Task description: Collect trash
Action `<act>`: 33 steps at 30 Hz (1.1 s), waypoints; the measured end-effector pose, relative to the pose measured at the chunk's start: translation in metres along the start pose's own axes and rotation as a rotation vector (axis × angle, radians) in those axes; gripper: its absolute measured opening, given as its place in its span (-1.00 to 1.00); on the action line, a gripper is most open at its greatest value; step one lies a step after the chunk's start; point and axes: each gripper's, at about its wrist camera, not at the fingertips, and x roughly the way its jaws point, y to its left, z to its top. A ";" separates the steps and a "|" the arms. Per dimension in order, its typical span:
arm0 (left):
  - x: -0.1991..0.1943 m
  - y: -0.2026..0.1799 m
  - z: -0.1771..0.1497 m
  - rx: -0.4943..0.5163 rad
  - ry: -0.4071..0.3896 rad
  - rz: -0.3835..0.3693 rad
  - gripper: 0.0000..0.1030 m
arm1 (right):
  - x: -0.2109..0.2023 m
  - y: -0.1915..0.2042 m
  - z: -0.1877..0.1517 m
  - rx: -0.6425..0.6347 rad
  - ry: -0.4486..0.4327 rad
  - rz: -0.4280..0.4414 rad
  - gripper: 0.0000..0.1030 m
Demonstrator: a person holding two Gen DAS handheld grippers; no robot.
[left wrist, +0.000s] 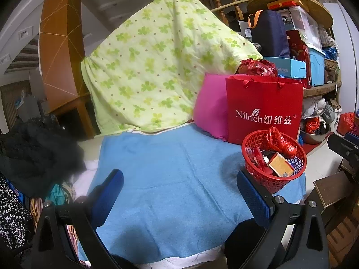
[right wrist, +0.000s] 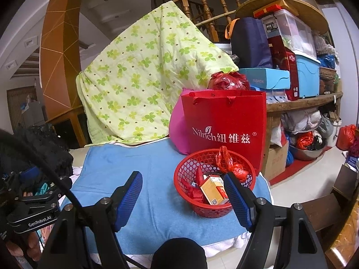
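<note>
A red mesh basket stands on the right end of a blue towel. Inside it lie a crumpled red plastic bag, an orange-and-white carton and other red scraps. My left gripper hovers open over the bare towel, left of the basket, with nothing between its fingers. My right gripper is open too, and its right finger sits in front of the basket's near rim. No trash is between its fingers.
A red paper bag and a pink cushion stand behind the basket, with a green clover quilt beyond. Black clothing is piled at the left. Crowded shelves and a wooden stool fill the right.
</note>
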 end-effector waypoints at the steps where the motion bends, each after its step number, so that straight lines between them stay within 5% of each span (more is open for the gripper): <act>1: 0.000 0.000 0.000 0.000 0.002 0.002 0.95 | 0.000 -0.001 0.000 0.000 0.002 0.000 0.52; 33: -0.006 -0.012 0.001 0.036 0.002 -0.022 0.95 | -0.010 -0.018 0.000 0.026 0.001 -0.020 0.59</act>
